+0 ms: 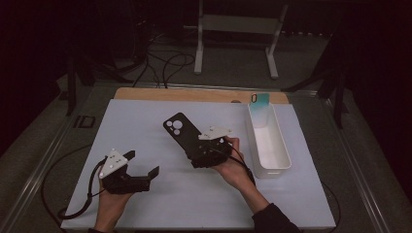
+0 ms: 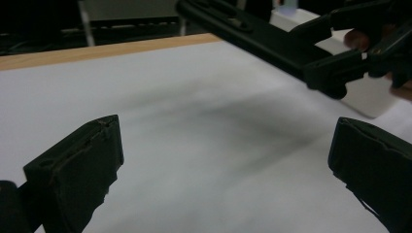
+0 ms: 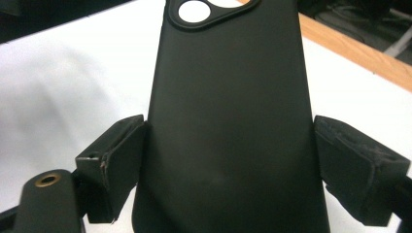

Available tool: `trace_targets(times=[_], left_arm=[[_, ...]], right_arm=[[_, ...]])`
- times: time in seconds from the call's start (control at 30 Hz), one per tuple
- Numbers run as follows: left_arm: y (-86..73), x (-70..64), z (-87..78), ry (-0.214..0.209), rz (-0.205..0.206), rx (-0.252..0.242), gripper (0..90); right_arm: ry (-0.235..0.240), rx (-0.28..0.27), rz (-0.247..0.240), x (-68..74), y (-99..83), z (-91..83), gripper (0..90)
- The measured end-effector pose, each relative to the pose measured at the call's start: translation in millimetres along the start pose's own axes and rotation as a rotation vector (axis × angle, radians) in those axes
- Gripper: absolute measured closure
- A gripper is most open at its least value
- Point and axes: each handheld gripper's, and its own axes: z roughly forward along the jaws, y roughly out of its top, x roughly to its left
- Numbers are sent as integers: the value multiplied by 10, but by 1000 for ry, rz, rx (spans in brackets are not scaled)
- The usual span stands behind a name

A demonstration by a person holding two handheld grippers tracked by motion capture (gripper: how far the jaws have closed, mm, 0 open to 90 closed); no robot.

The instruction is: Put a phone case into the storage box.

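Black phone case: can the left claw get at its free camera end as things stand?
Probably yes. The left claw is open and holds nothing, and bare white table surface lies between it and the black soft phone case. The right claw clamps only the case's lower end, leaving the camera end free.

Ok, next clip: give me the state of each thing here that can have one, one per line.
black phone case: clamped across its width, lifted off the table
right gripper: shut on the black phone case
left gripper: open, holding nothing
white bin: upright, open-topped
teal case: standing at the bin's far end
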Motion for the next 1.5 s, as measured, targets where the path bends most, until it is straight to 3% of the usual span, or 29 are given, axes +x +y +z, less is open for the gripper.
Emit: trace_targets(times=[0.1, 0.3, 0.43, 0.53, 0.63, 0.73, 0.8, 0.97, 1.07, 1.3, 1.37, 1.5], left_arm=[[103, -55, 58, -5, 17, 7, 8], [208, -57, 172, -37, -35, -3, 56], [248, -86, 232, -66, -39, 7, 155], [284, -102, 283, -98, -47, 13, 219], [312, -92, 334, -123, -80, 27, 337], [326, -72, 369, -159, -115, 19, 400], [332, -69, 397, -188, -128, 18, 420], [346, -104, 461, -213, -142, 16, 447], [341, -116, 485, -247, -153, 7, 518], [328, -203, 535, -291, -123, 14, 677], [321, -224, 547, -288, -112, 23, 689], [319, -231, 540, -276, -97, 24, 806]], right_arm=[[7, -17, -2, 11, -9, -61, 147], [13, -37, -6, 8, -49, -113, 146], [27, -49, -8, 40, -53, -132, 146], [36, -60, -36, 110, -55, -135, 146], [41, -83, -51, 179, -41, -146, 146], [52, -102, -64, 215, -34, -144, 146], [53, -110, -58, 230, -32, -148, 145], [57, -130, -58, 260, -29, -144, 146], [64, -133, -62, 293, -51, -117, 146], [79, -149, -87, 438, -34, -38, 146], [75, -158, -83, 459, -28, -28, 146], [72, -176, -55, 505, -19, 11, 143]])
